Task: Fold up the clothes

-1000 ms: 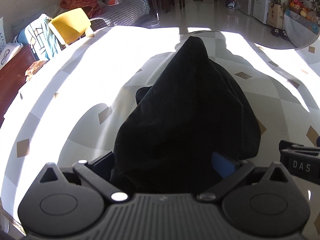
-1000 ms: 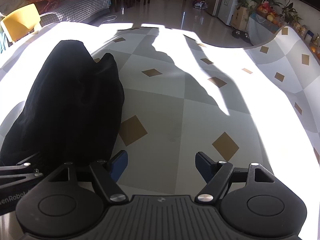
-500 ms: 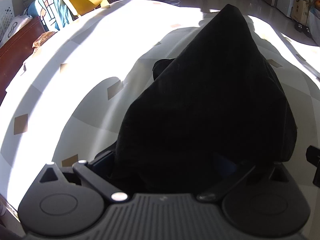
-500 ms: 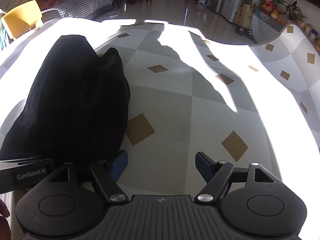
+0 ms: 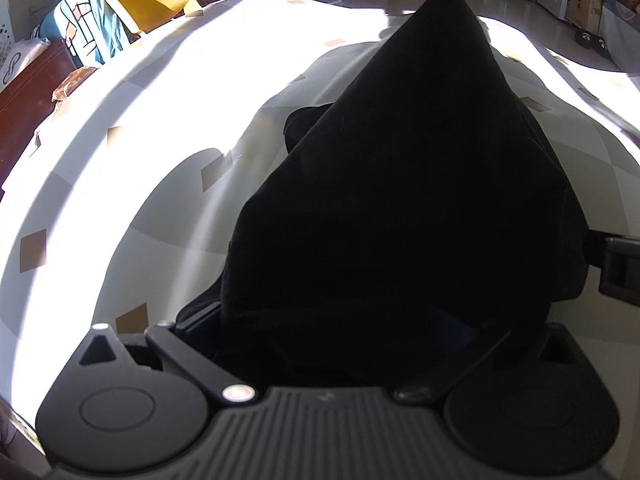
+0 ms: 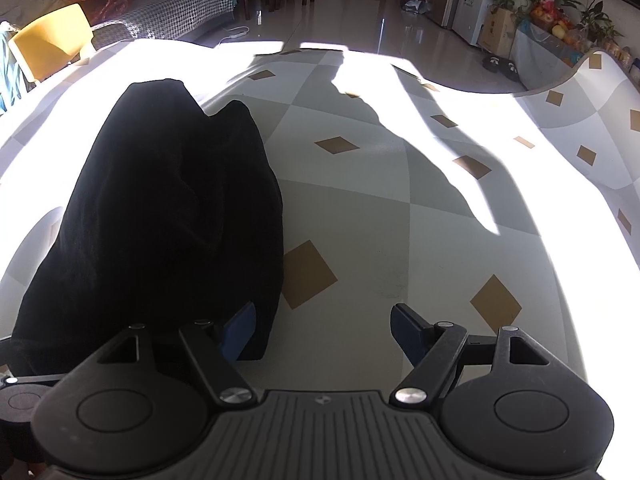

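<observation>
The black garment [image 5: 400,208] is bunched on the tabletop [image 6: 400,220] toward its left edge. The left gripper [image 5: 328,332] has cloth between its jaws, but whether they pinch it I cannot tell. The right gripper [image 6: 324,326] is spread wide and empty, just beside the cloth. The fold seems in progress; next it probably needs laying flat.

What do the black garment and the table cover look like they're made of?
Black garment: soft matte fabric, probably a knit or fleece; it slumps in rounded folds with no shine. Table cover: smooth, faintly glossy sheet, likely vinyl or oilcloth; it glares in sunlight and curls up stiffly at its edge.
</observation>
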Demonstrator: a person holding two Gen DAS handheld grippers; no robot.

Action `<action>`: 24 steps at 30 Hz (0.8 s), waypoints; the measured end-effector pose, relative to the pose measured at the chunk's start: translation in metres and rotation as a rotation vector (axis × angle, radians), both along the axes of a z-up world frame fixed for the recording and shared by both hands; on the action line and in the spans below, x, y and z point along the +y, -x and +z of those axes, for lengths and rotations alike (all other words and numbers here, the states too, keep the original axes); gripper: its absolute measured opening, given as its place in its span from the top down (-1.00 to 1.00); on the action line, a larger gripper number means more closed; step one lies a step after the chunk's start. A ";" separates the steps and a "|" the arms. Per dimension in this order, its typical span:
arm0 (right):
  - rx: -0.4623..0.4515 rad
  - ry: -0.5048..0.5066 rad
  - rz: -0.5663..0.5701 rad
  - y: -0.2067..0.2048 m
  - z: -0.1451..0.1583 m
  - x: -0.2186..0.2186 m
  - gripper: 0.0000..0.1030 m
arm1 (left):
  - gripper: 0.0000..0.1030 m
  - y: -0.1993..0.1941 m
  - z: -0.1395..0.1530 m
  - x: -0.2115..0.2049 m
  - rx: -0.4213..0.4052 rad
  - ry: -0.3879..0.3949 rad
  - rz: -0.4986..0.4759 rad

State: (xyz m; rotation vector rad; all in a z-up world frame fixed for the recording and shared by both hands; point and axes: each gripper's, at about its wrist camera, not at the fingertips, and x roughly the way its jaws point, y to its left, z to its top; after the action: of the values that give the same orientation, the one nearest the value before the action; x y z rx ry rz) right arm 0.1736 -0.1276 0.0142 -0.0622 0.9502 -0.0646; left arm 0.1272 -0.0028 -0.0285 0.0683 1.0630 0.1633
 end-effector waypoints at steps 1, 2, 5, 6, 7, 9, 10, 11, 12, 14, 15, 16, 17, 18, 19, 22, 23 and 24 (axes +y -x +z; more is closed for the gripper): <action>0.000 0.001 0.002 -0.001 0.000 0.001 -0.44 | -1.00 0.000 0.000 0.001 0.001 0.004 -0.001; 0.000 0.001 0.003 -0.002 -0.001 0.003 -0.44 | -1.00 0.000 0.000 0.001 0.002 0.008 -0.003; 0.003 -0.003 0.008 -0.004 -0.002 0.006 -0.44 | -1.00 0.001 -0.001 0.003 0.003 0.017 -0.009; 0.004 -0.003 0.010 -0.005 -0.002 0.007 -0.44 | -1.00 0.002 -0.001 0.003 0.003 0.018 -0.011; 0.005 -0.002 0.011 -0.006 -0.003 0.009 -0.44 | -1.00 0.002 -0.001 0.003 0.002 0.019 -0.013; 0.005 -0.003 0.013 -0.008 -0.004 0.011 -0.44 | -1.00 0.002 -0.002 0.004 0.002 0.021 -0.017; 0.005 -0.004 0.014 -0.008 -0.004 0.012 -0.44 | -1.00 0.003 -0.002 0.004 0.002 0.023 -0.018; 0.005 -0.005 0.016 -0.009 -0.005 0.013 -0.44 | -1.00 0.003 -0.002 0.005 0.003 0.024 -0.018; 0.007 -0.007 0.018 -0.010 -0.006 0.014 -0.44 | -1.00 0.003 -0.002 0.005 0.003 0.025 -0.019; 0.008 -0.012 0.022 -0.011 -0.006 0.015 -0.44 | -1.00 0.002 -0.002 0.005 0.005 0.027 -0.021; 0.007 -0.015 0.024 -0.012 -0.007 0.017 -0.44 | -1.00 0.002 -0.002 0.006 0.006 0.028 -0.021; 0.007 -0.019 0.026 -0.013 -0.007 0.018 -0.44 | -1.00 0.002 -0.002 0.006 0.008 0.030 -0.021; 0.006 -0.022 0.028 -0.014 -0.008 0.019 -0.44 | -1.00 0.002 -0.002 0.006 0.009 0.032 -0.021; 0.006 -0.024 0.030 -0.015 -0.008 0.020 -0.44 | -1.00 0.001 -0.002 0.006 0.010 0.033 -0.022; 0.007 -0.026 0.031 -0.016 -0.009 0.021 -0.44 | -1.00 0.001 -0.003 0.007 0.011 0.034 -0.022; 0.009 -0.032 0.036 -0.019 -0.012 0.024 -0.44 | -1.00 0.000 -0.003 0.007 0.013 0.036 -0.025; 0.011 -0.034 0.038 -0.020 -0.013 0.026 -0.44 | -1.00 0.000 -0.003 0.007 0.013 0.037 -0.026; 0.012 -0.035 0.039 -0.021 -0.013 0.027 -0.44 | -1.00 0.000 -0.003 0.008 0.013 0.038 -0.027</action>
State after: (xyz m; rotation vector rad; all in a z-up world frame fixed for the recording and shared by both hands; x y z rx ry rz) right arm 0.1946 -0.1010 0.0008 -0.0486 0.9619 -0.0119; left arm 0.1269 0.0048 -0.0316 0.0494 1.0778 0.1188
